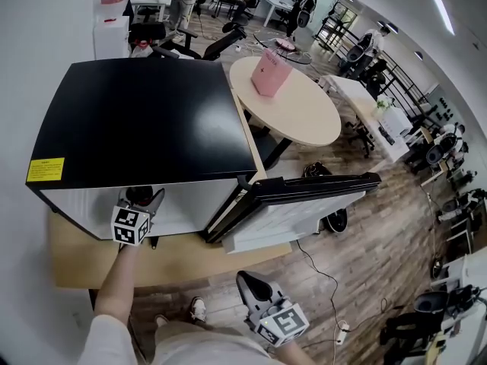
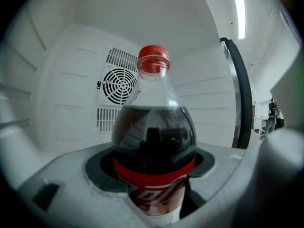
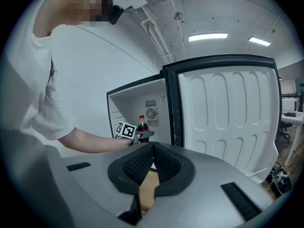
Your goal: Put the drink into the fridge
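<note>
Left tool (image 1: 143, 198) pinching dark cola plastic bottle with red cap (image 2: 154, 141), holding it upright inside white black-topped fridge (image 2: 61, 94); white fridge door (image 3: 228, 122) standing open. Placing step underway. Next, likely: setting bottle down, spreading tool, withdrawing. Right tool (image 3: 152, 148) pressed together, empty, hanging outside.

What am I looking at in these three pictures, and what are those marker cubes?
No robot here: a person holds a claw in each hand; the marked cubes belong to them. One picture comes from a head camera looking down; the other two ride on the claws. The left claw grips a cola bottle upright inside the open fridge, facing its rear fan grille. The right claw is shut and empty, before the open door. The fridge stands on a wooden platform.
</note>
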Demonstrator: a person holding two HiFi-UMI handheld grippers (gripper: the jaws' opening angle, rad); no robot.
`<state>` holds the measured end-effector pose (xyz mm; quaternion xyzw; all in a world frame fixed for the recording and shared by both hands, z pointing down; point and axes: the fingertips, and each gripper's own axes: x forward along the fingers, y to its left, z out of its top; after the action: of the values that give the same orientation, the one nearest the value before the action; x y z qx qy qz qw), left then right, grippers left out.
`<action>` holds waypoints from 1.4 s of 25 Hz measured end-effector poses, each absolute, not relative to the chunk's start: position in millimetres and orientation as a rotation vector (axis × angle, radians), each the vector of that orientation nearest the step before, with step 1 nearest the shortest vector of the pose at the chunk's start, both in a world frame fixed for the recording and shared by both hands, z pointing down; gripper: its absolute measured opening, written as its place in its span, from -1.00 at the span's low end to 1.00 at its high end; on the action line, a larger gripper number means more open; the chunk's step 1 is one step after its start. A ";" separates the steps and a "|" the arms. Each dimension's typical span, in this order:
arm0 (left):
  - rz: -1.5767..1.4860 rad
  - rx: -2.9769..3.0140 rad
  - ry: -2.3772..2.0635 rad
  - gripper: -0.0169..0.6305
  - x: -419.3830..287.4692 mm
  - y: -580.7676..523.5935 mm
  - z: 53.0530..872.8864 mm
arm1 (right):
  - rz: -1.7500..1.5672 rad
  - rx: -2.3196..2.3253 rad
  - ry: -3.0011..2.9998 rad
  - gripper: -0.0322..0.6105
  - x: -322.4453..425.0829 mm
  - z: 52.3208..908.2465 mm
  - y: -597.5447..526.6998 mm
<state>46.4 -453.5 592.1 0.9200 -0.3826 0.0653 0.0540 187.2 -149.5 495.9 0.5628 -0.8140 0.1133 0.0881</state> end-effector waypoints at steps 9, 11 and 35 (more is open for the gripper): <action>0.225 2.788 -1.192 0.04 48.2 -459.9 600.1 | 0.344 1.683 -2.415 -0.90 192.5 498.4 -146.7; 0.235 2.786 -1.202 0.04 47.2 -462.0 602.8 | 0.346 1.689 -2.409 -0.90 195.0 499.7 -145.1; 0.189 2.831 -1.220 0.06 44.3 -454.5 606.4 | 0.342 1.707 -2.392 -0.90 192.7 499.7 -136.8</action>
<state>44.3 -454.5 606.4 0.9163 -0.3948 0.0613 0.0264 192.7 -136.8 499.7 0.5746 -0.8051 0.1151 0.0914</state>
